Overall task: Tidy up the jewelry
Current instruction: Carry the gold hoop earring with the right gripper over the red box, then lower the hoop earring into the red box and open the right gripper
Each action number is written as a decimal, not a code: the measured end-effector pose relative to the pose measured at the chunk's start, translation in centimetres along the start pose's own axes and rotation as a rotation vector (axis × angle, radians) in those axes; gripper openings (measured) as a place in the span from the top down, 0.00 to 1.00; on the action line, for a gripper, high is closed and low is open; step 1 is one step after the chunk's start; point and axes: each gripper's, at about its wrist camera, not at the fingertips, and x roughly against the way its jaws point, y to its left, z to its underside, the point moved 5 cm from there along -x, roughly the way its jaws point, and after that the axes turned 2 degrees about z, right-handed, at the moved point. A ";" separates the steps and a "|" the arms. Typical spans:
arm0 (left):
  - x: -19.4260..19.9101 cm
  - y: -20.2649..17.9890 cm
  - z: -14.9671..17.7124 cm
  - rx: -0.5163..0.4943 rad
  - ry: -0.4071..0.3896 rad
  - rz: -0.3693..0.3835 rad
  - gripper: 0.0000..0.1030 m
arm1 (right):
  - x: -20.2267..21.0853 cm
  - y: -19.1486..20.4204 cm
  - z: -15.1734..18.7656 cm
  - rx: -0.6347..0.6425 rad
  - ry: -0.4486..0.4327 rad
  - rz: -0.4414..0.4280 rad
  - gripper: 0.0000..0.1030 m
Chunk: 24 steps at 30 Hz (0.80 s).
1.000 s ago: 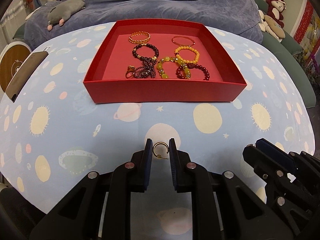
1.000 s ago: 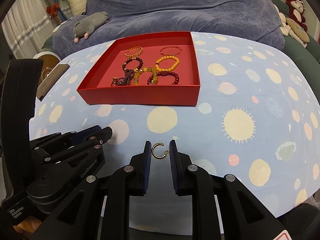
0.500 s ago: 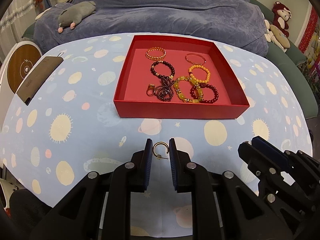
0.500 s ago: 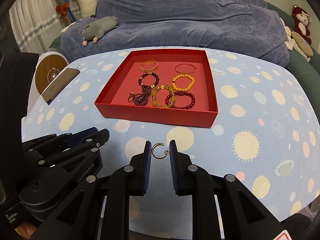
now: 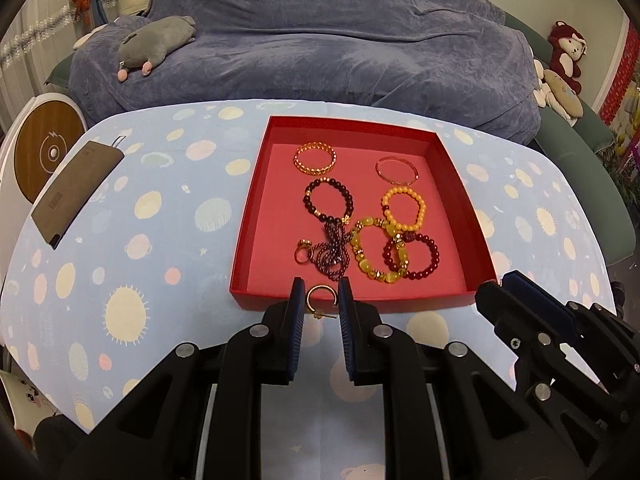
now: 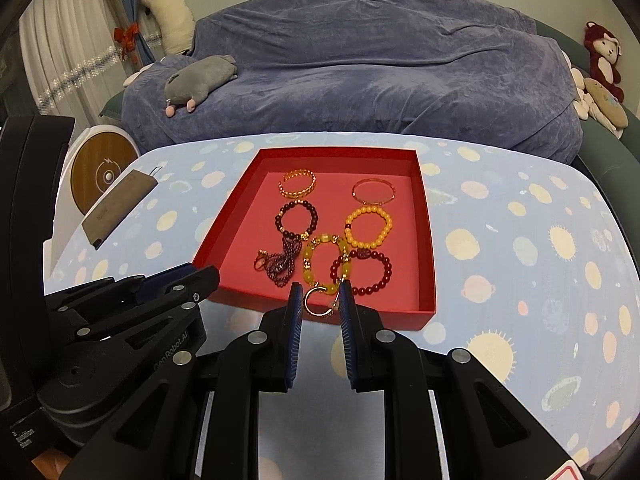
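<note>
A red tray (image 5: 256, 204) (image 6: 428, 240) sits on the blue planet-print tablecloth and holds several bead bracelets, such as a yellow one (image 5: 404, 210) (image 6: 368, 227) and a dark red one (image 5: 329, 200). My left gripper (image 5: 321, 300) is shut on a gold hoop earring (image 5: 315, 296), held in the air in front of the tray's near wall. My right gripper (image 6: 320, 300) is shut on a second gold hoop earring (image 6: 318, 303), held over the tray's near wall. Each gripper shows at the side of the other's view.
A brown pouch (image 5: 72, 192) lies at the table's left edge. A round white and wood device (image 5: 48, 152) stands beyond it. A sofa under a blue cover (image 5: 320, 40) with plush toys runs behind the table.
Both grippers have risen and drawn back from the tray, each still holding its earring. The tray looks smaller and farther, and more of the table shows.
</note>
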 end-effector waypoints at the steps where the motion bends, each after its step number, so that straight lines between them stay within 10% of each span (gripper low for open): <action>1: -0.1 -0.1 -0.4 -0.001 -0.004 0.001 0.84 | -0.2 -0.1 -0.4 -0.005 -0.002 -0.003 0.83; 24: -6.4 -1.1 -7.8 -0.061 -0.001 -0.022 0.84 | -7.3 -2.6 -7.2 0.013 -0.003 0.031 0.83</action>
